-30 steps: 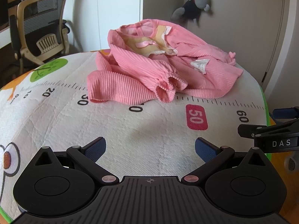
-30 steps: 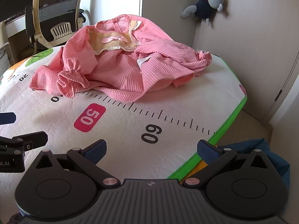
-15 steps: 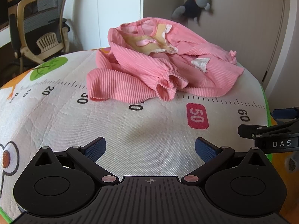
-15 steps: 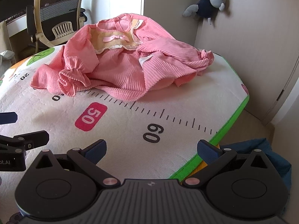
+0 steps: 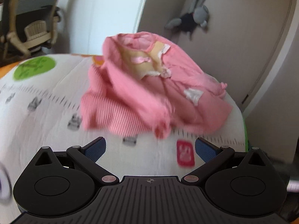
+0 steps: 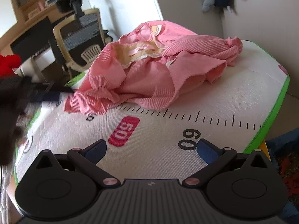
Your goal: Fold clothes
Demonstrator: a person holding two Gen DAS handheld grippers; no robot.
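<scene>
A crumpled pink ribbed garment (image 5: 149,97) with a yellow chest panel and a small bow lies in a heap on a white mat (image 5: 46,121) printed with a ruler scale. It also shows in the right wrist view (image 6: 153,74). My left gripper (image 5: 150,147) is open and empty, a short way in front of the heap's near sleeve. My right gripper (image 6: 151,149) is open and empty over the mat (image 6: 205,102) near the "50" and "60" marks. The left gripper shows blurred at the left edge of the right wrist view (image 6: 37,91).
The mat's green right edge (image 6: 274,112) drops off to the floor. An office chair (image 6: 80,43) and desk stand behind the mat at the left. A grey plush toy (image 5: 188,21) hangs on the wall behind. Dark blue cloth (image 6: 284,149) lies on the floor at right.
Both grippers have moved forward toward the garment, the left one fast enough to blur its view. The right view has tilted and swung left. The garment has not moved.
</scene>
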